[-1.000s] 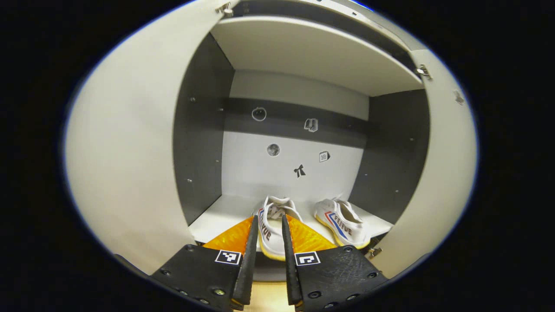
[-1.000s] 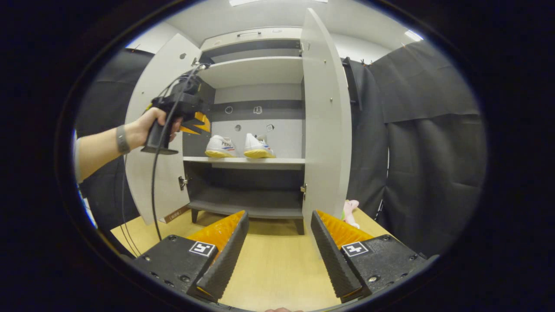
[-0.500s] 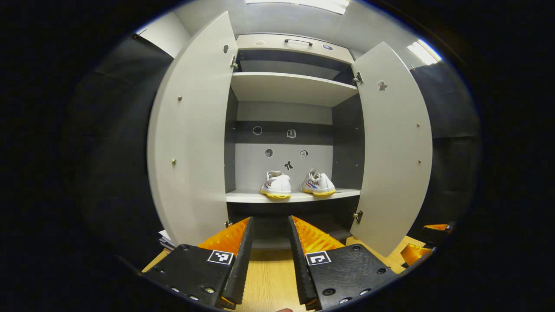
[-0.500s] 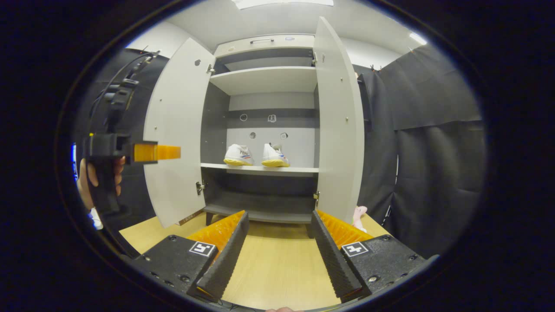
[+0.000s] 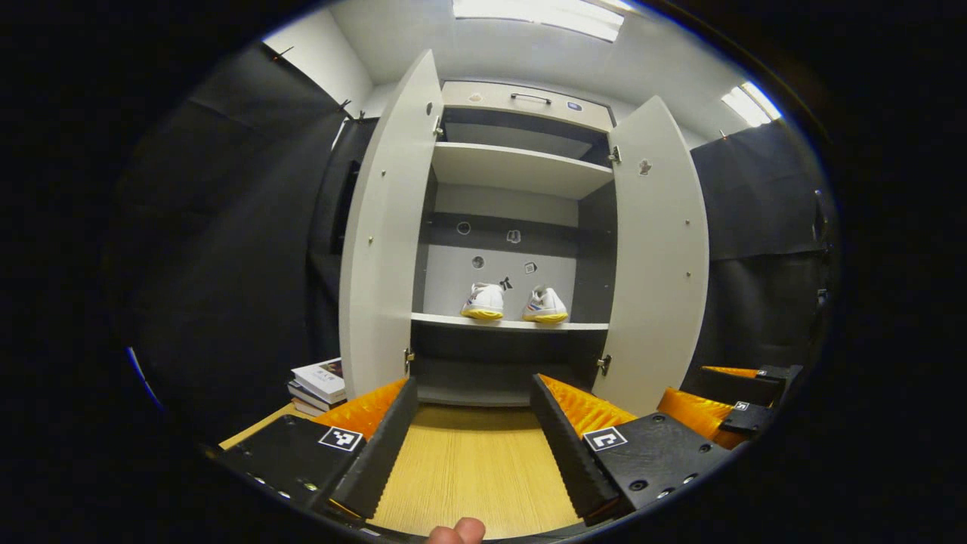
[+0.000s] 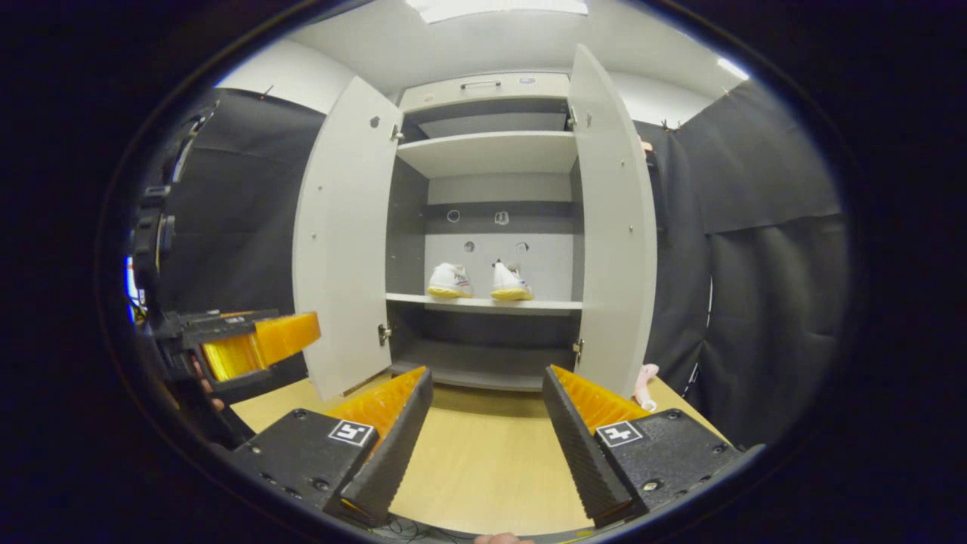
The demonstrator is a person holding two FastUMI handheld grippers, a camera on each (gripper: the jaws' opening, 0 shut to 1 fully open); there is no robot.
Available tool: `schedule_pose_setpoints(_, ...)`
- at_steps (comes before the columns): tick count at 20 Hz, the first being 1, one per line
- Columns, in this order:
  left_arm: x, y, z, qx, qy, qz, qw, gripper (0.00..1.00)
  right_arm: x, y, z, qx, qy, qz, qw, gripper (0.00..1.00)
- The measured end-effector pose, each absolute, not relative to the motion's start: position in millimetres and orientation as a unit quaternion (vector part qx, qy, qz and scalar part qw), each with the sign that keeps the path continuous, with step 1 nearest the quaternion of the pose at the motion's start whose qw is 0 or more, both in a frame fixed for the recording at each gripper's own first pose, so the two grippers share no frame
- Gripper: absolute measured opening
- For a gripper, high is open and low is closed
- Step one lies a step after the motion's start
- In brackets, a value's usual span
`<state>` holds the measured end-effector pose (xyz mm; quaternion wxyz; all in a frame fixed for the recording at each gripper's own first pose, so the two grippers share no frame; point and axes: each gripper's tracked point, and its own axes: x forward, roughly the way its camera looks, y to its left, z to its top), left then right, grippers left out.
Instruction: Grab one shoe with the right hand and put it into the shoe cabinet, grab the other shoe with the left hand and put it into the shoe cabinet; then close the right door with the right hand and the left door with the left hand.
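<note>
Two white shoes with yellow soles, one shoe (image 5: 483, 301) and the other shoe (image 5: 545, 305), stand side by side on the middle shelf (image 5: 508, 325) of the shoe cabinet. Its left door (image 5: 387, 234) and right door (image 5: 657, 257) both stand wide open. My left gripper (image 5: 471, 393) is open and holds nothing, well back from the cabinet over the wooden floor. My right gripper (image 6: 487, 381) is open with nothing in it too. In the right gripper view the shoes (image 6: 479, 281) sit on the shelf between the left door (image 6: 344, 234) and the right door (image 6: 613, 227); the left gripper (image 6: 257, 349) shows at the left edge.
A stack of books (image 5: 320, 384) lies on the wooden floor (image 5: 472, 468) left of the cabinet. A pink soft item (image 6: 644, 380) lies by the right door's foot. Black cloth walls stand on both sides. The right gripper (image 5: 736, 397) shows at lower right in the left gripper view.
My left gripper has drawn back out of the cabinet, away from the shoe on the shelf, and its fingers have spread wider. The right gripper has backed off slightly.
</note>
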<state>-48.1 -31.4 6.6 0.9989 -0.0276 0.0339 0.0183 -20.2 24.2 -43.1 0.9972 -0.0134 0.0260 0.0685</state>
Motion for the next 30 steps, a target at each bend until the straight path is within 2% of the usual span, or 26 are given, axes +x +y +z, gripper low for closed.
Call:
schedule_pose_setpoints(4, -49, -37, -8, -0.018, 0.045, 0.011, 0.999, 0.93, -34, -21, -41, -0.019, 0.037, 0.010, 0.999, 1.00)
schedule_pose_setpoints(9, -49, -47, -28, -0.025, 0.078, -0.005, 0.997, 0.93, -37, -110, -11, -0.030, 0.022, -0.077, 0.996, 0.99)
schedule_pose_setpoints(15, -49, -50, -29, -0.017, 0.079, -0.015, 0.997, 0.93, -6, -200, 50, -0.043, -0.015, -0.154, 0.987, 0.99)
schedule_pose_setpoints(20, -51, -51, -36, -0.012, 0.094, -0.013, 0.995, 0.94, 49, -237, 86, -0.037, -0.033, -0.166, 0.985, 0.99)
schedule_pose_setpoints(26, -47, -55, -39, -0.003, 0.098, -0.011, 0.995, 0.93, 114, -234, 117, -0.012, -0.032, -0.148, 0.988, 0.99)
schedule_pose_setpoints(28, -46, -56, -39, -0.004, 0.100, -0.010, 0.995, 0.93, 123, -238, 124, -0.012, -0.038, -0.151, 0.988, 0.98)
schedule_pose_setpoints(30, -45, -57, -40, -0.003, 0.102, -0.011, 0.995, 0.93, 128, -232, 127, -0.004, -0.033, -0.130, 0.991, 0.95)
